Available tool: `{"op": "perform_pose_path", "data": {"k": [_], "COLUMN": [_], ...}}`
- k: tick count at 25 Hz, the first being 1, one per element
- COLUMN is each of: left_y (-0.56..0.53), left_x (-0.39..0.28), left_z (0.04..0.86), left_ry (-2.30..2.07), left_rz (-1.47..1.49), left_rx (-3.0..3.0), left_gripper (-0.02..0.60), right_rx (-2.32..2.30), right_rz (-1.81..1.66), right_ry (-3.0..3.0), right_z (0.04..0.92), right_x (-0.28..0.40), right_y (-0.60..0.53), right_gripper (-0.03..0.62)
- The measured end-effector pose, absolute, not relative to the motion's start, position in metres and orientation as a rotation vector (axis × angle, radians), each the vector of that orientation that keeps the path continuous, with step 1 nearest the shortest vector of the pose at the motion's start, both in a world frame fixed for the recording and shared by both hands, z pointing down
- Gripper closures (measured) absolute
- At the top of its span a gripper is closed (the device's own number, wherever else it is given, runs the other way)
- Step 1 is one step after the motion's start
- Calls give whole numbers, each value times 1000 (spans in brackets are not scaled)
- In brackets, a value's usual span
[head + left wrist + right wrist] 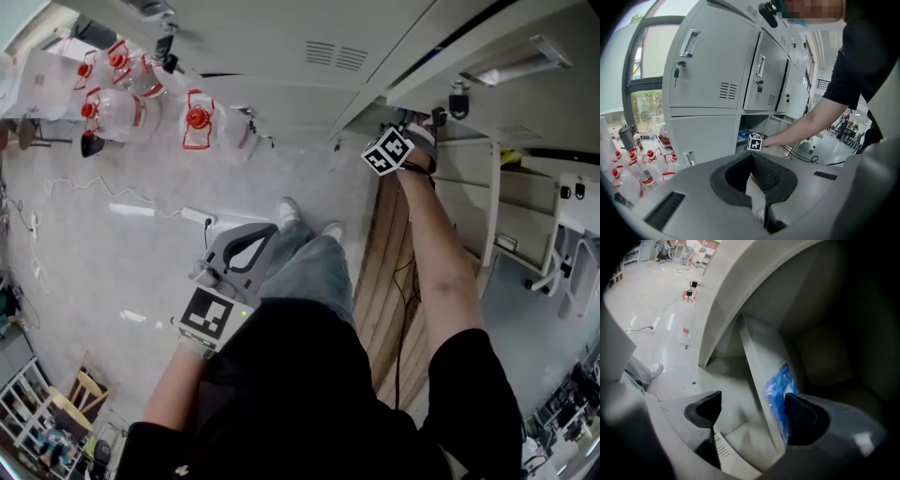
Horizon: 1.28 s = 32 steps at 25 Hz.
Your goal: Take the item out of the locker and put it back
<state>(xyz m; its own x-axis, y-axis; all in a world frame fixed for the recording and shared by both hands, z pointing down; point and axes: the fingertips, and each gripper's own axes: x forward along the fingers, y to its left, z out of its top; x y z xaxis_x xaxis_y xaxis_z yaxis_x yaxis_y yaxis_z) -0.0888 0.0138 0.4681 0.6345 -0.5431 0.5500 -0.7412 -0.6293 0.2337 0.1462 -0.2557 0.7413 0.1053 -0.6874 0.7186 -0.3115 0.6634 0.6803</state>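
blue packet [780,389] lies in the locker [757,352], not yet gripped; right gripper [753,411] gapes at it, left gripper [757,187] is closed, empty.

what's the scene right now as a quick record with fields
right gripper: open, empty, reaching into the open locker
blue packet: inside the locker, close by one jaw, not gripped
left gripper: shut, empty, held back away from the locker
bottles: red-capped, standing on the floor
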Motion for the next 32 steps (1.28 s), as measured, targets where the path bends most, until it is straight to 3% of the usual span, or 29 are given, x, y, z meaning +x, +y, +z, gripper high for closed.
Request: {"op": "perform_pose_path", "data": {"k": [6, 10, 21, 32], "left_y": [14, 14, 14, 12], "left_x": [-86, -85, -78, -62], "left_z": [468, 469, 461, 443], "left_ry": [-976, -938, -919, -908], "left_rz": [601, 621, 626, 603], "left_rx": [2433, 2521, 2579, 2630], "left_gripper": [575, 575, 575, 575], "right_rx": [900, 909, 974, 1013], "right_rz": [-387, -415, -454, -458], "right_ry": [-1488, -1475, -1495, -1551], "right_z": [726, 719, 697, 664], "right_x": [144, 145, 141, 135], "right_y": [-249, -245, -215, -173], "right_gripper": [379, 449, 535, 542]}}
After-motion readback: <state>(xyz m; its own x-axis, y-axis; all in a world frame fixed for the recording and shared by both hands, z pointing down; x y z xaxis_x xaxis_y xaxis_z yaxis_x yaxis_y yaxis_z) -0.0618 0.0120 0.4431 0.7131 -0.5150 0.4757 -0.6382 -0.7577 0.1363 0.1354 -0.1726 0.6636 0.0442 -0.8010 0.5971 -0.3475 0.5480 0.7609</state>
